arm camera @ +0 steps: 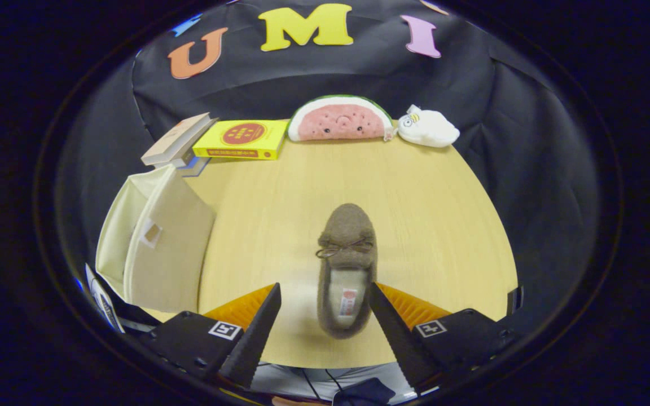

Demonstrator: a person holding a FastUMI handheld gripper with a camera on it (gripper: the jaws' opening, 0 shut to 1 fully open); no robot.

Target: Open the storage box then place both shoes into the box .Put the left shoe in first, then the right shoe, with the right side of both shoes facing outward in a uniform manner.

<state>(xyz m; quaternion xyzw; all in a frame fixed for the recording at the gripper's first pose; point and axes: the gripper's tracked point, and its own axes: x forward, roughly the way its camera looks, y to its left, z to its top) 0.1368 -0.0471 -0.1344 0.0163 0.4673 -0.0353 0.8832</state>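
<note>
Fingers were wide apart, straddling the heel of the shoe on the tabletop, gripping nothing. Storage box sat well left. Risk: soft heel collapsing, so the shoe slips or twists.

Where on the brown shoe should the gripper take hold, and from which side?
The brown shoe lies flat on the table, heel toward the open gripper, toe pointing away. Probably best: come from the heel end and close on the two sidewalls of the heel opening, which already sit between the fingers and look narrow enough to span.
</note>
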